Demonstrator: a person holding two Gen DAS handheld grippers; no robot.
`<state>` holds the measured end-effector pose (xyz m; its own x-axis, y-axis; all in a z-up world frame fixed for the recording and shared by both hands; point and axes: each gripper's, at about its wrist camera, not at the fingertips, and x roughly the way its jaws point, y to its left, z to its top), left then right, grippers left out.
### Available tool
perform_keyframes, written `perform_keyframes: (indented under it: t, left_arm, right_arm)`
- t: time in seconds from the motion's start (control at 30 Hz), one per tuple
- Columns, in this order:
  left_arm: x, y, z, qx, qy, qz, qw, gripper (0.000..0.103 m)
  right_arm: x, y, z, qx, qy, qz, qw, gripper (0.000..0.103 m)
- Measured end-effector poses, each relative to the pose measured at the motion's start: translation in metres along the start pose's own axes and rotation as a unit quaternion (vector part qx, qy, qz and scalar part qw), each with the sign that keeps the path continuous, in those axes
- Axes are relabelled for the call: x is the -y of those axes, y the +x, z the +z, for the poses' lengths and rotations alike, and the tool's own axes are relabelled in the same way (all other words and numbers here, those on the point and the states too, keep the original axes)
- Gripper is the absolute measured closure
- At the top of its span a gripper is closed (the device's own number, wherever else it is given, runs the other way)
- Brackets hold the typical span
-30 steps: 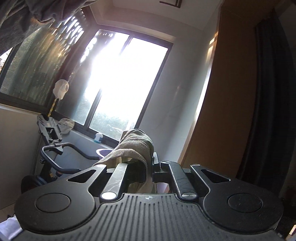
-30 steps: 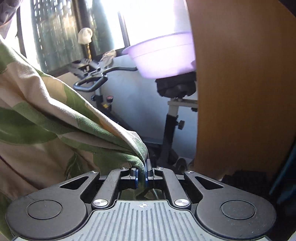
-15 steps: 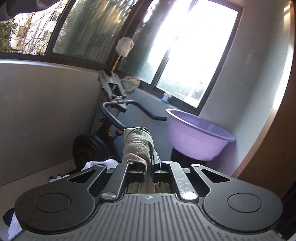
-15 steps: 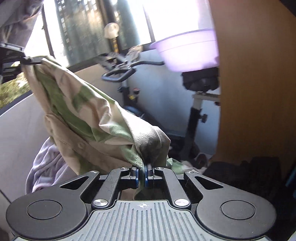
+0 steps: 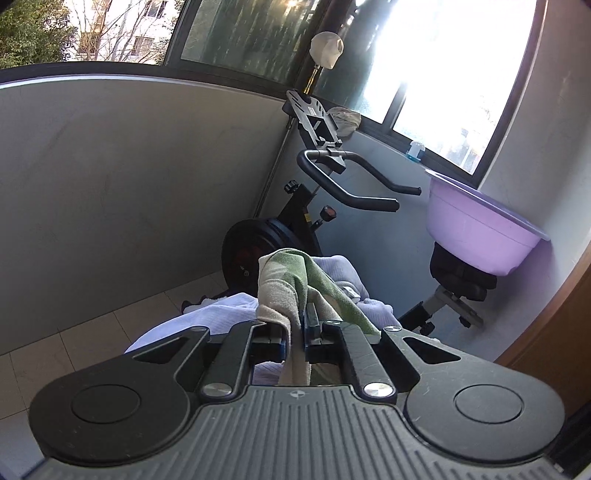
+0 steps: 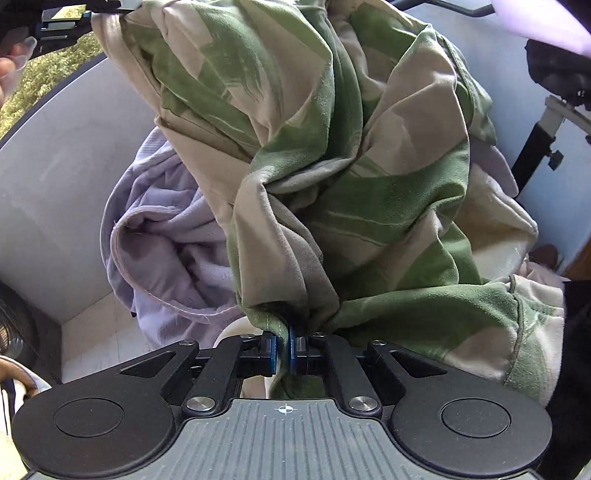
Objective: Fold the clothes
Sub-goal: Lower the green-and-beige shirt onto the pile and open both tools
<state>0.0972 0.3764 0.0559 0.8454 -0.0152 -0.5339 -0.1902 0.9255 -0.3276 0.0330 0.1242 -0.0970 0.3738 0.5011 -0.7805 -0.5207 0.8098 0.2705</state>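
Observation:
A beige cloth with green leaf print (image 6: 332,155) hangs bunched between both grippers. My right gripper (image 6: 282,345) is shut on a gathered lower fold of it. At the top left of the right wrist view the other gripper (image 6: 74,14) pinches an upper corner. In the left wrist view my left gripper (image 5: 295,325) is shut on that corner of the patterned cloth (image 5: 291,280), which drapes over the fingers. A pale lilac garment (image 6: 166,236) lies heaped under and behind the cloth, also seen as the lilac garment (image 5: 218,314) below the left gripper.
An exercise bike (image 5: 317,206) stands against the grey wall (image 5: 129,177), with a purple basin (image 5: 480,229) on its seat. Windows run along the top. A wooden panel (image 5: 554,332) is at the right. Pale floor tiles (image 5: 92,328) lie below. A person's fingers (image 6: 11,51) show at the left edge.
Both grippers have come down and tilted toward the floor. The patterned cloth now fills the right wrist view, bunched over the lilac garment. Both stay shut on the cloth.

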Motion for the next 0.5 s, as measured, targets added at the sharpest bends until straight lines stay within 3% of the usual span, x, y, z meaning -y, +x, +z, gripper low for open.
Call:
perform_keyframes:
  t: [0.2,0.33,0.4,0.43,0.5]
  left_arm:
    - [0.002,0.012,-0.004,-0.025,0.018,0.01,0.9995,0.072]
    - [0.008,0.019,-0.004,-0.039,0.017,0.019,0.9989,0.042]
    - [0.013,0.023,-0.002,-0.049,0.023,0.022,0.9983,0.037]
    - [0.017,0.023,-0.001,-0.052,0.03,0.021,0.998,0.037]
    - [0.026,0.023,0.001,-0.056,0.046,0.023,0.9971,0.031]
  right_arm:
    - [0.003,0.003,-0.004,0.003,0.009,0.003,1.0,0.087]
    - [0.002,-0.012,-0.003,0.015,0.029,0.001,0.999,0.074]
    - [0.001,-0.024,0.001,0.027,0.035,-0.005,0.999,0.069]
    - [0.003,-0.032,0.005,0.038,0.04,-0.005,0.998,0.066]
    - [0.009,-0.05,0.013,0.071,0.051,-0.009,0.996,0.045]
